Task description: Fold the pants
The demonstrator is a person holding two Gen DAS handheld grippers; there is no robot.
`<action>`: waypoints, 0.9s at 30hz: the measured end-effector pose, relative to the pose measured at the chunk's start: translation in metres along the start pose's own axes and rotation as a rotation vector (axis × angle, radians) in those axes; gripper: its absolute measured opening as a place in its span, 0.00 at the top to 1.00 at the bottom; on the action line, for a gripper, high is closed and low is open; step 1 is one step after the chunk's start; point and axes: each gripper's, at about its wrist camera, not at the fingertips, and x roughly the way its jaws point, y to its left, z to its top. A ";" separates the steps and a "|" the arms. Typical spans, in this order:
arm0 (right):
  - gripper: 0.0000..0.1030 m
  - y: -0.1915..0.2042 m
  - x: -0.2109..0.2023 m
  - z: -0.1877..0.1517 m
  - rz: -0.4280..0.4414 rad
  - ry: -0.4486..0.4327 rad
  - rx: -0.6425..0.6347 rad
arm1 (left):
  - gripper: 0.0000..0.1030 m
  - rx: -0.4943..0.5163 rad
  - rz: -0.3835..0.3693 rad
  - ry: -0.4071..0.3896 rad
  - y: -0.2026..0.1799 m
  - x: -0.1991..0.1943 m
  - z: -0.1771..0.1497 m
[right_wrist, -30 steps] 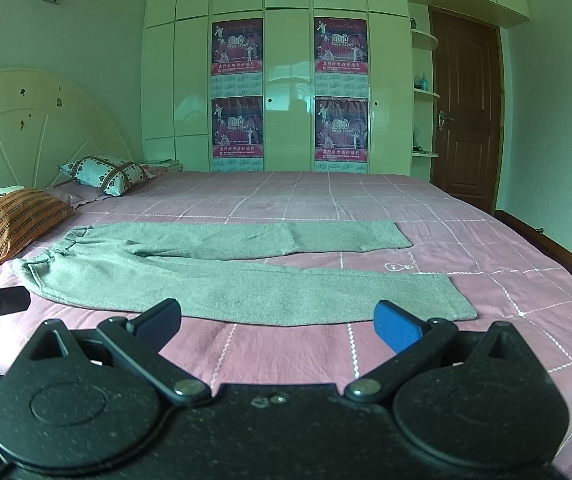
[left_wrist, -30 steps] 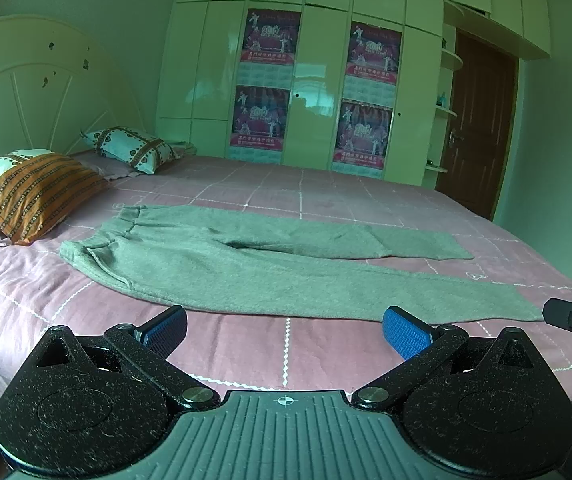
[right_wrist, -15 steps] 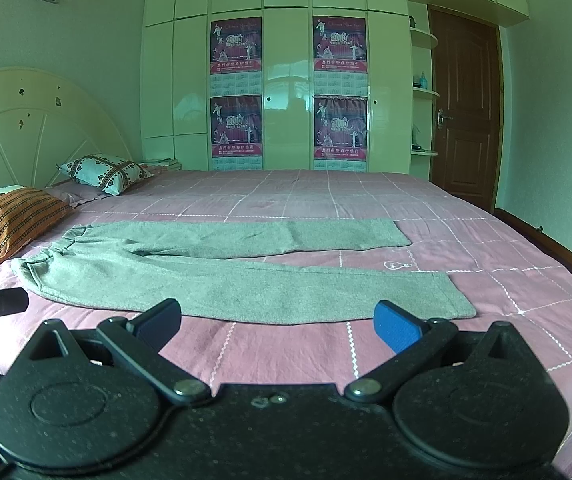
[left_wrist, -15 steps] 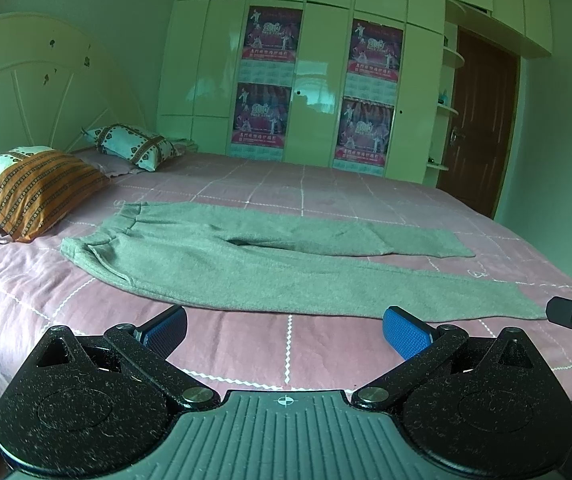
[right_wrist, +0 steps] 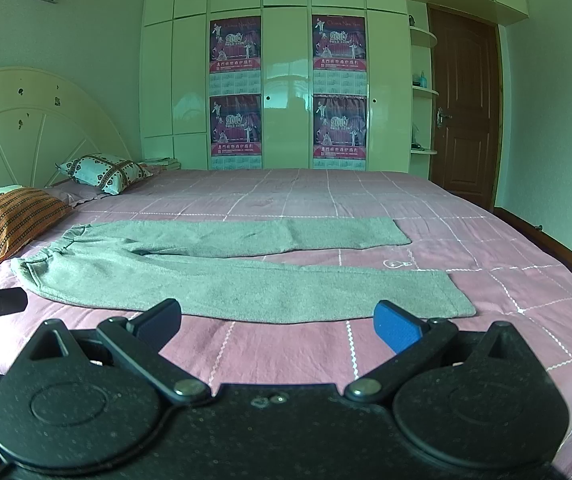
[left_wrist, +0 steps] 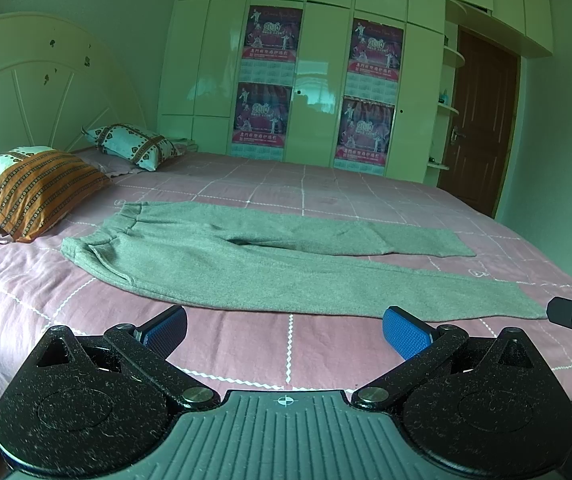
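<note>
Grey pants (left_wrist: 246, 264) lie flat across the pink checked bedsheet (left_wrist: 326, 184), waistband toward the pillows at left, both legs spread to the right. My left gripper (left_wrist: 284, 326) hovers open just short of the near leg's edge, nothing between its blue pads. In the right wrist view the same pants (right_wrist: 222, 276) stretch from left to right, and my right gripper (right_wrist: 278, 322) is open in front of the near leg, close to its cuff (right_wrist: 454, 296). The other gripper's tip shows at each view's edge.
An orange striped pillow (left_wrist: 42, 192) and a patterned pillow (left_wrist: 134, 146) rest by the headboard (left_wrist: 42, 92) at left. A white wardrobe with posters (left_wrist: 314, 92) stands beyond the bed. A brown door (left_wrist: 482, 128) is at the right. Pink sheet extends behind the pants.
Both views have crept slightly closer to the pants and lower; the pants have not moved and both grippers stay open.
</note>
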 end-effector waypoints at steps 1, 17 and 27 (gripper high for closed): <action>0.06 0.000 0.000 -0.001 0.000 0.000 0.000 | 0.00 0.000 -0.001 0.001 0.000 0.000 0.000; 0.06 0.000 0.002 0.001 0.015 -0.024 0.007 | 0.00 0.018 0.018 -0.003 0.003 0.004 0.002; 0.06 0.005 0.039 0.023 0.101 -0.063 -0.003 | 0.00 0.045 0.080 0.012 0.029 0.041 0.023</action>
